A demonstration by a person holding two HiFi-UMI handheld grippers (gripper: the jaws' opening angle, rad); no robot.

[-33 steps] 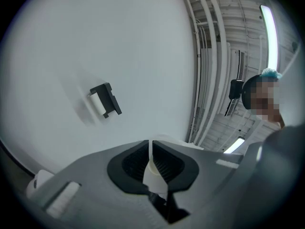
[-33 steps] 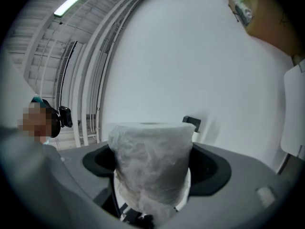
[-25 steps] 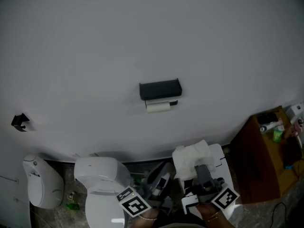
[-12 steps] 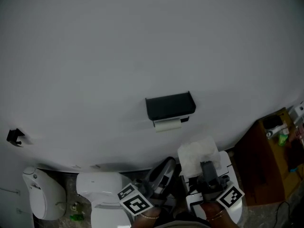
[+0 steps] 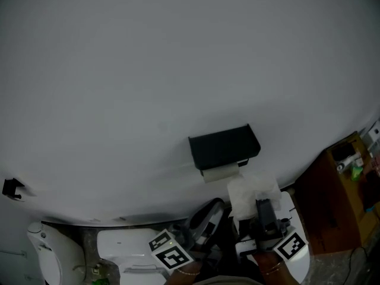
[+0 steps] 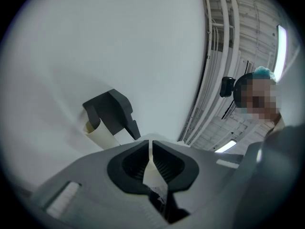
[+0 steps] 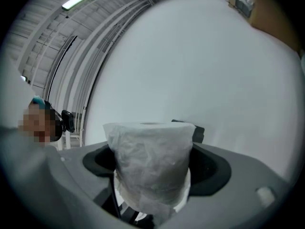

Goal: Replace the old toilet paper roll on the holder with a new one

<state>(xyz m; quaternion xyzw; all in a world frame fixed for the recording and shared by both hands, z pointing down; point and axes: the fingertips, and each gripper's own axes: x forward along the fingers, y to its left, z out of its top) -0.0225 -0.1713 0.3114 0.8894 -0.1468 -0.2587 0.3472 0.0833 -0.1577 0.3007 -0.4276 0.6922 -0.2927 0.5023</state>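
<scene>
new toilet paper roll [image 7: 150, 161], wrapped in thin film, stands upright between the jaws of our right gripper [image 5: 262, 206], which are clamped on its sides. in the head view it sits just below the dark holder [image 5: 224, 147] on the white wall [image 5: 178, 58]. a thin old roll [image 5: 221, 172] hangs under that holder. our left gripper [image 6: 151, 146] is empty, its jaws pressed together, and it points up toward the holder.
</scene>
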